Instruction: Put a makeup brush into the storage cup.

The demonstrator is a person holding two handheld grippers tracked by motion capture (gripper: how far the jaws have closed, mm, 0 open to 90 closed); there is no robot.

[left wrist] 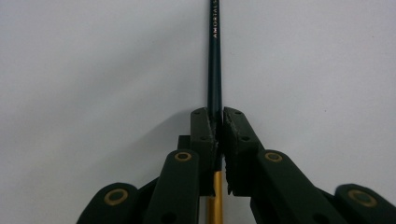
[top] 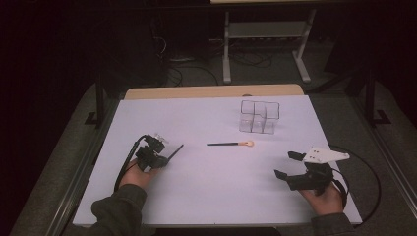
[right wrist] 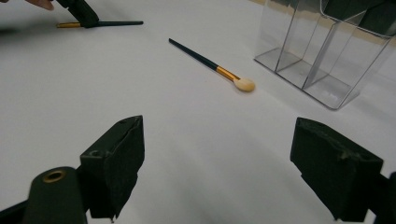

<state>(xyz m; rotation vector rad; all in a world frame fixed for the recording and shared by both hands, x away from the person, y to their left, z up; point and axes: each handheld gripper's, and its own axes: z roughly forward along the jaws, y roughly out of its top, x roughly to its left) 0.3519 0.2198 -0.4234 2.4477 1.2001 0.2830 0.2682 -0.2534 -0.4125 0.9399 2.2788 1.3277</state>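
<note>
Two brushes were seen on the white table [top: 206,196]. One brush [left wrist: 215,70], dark-handled with a gold ferrule, was clamped between the jaws of the left gripper [left wrist: 215,122], which were closed tight on its handle; the handle was pointed away from the gripper, low over the table, at the left of the high view. In the right gripper view this gripper [right wrist: 83,13] was seen far off, with the brush [right wrist: 116,23] held level at the table. The second brush [top: 230,144] was left lying flat mid-table, its pale tip turned toward a clear organiser [top: 259,117] standing just beyond it. The right gripper [top: 287,165] was held over the table's right side, its jaws spread wide with nothing between them, well apart from the second brush [right wrist: 210,65].
</note>
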